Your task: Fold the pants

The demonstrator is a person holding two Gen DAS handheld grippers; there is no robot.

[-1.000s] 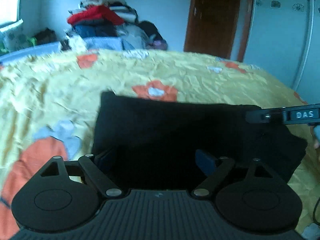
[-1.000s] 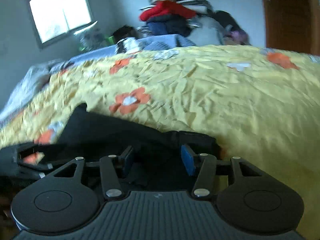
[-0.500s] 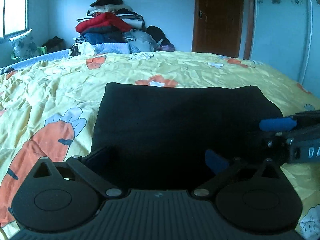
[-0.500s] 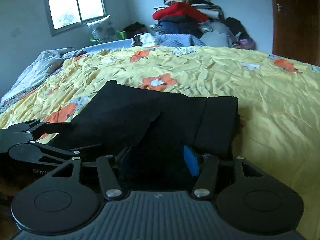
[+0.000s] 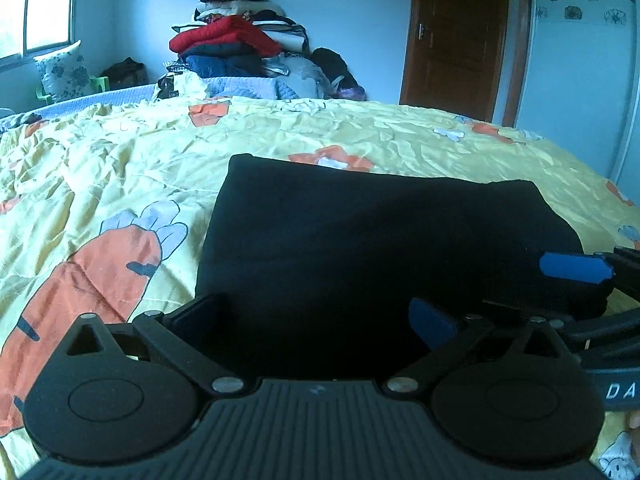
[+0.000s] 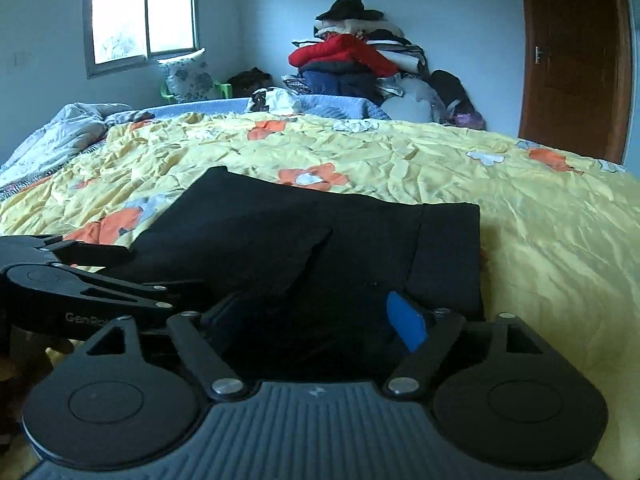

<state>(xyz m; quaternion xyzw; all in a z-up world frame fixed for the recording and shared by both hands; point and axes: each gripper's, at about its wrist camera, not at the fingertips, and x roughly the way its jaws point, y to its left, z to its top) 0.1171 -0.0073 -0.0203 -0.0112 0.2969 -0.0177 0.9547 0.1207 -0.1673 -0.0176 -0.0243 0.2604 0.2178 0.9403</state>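
The black pants (image 5: 372, 240) lie folded into a flat rectangle on the yellow bedspread (image 5: 120, 168). They also show in the right wrist view (image 6: 304, 248), with a folded layer edge on top. My left gripper (image 5: 316, 316) is open at the near edge of the pants, fingers apart with nothing between them. My right gripper (image 6: 316, 316) is open at the near right corner of the pants. The right gripper's blue pad shows at the right of the left wrist view (image 5: 572, 268). The left gripper's body shows at the left of the right wrist view (image 6: 72, 280).
A pile of clothes (image 5: 236, 48) stands beyond the far edge of the bed. A brown door (image 5: 456, 36) is at the back right, a window (image 6: 140, 16) at the back left. A grey quilt (image 6: 52, 140) lies at the bed's left.
Both grippers have opened and drawn back to the near edge. The pants were laid down and now lie flat and folded on the bed.
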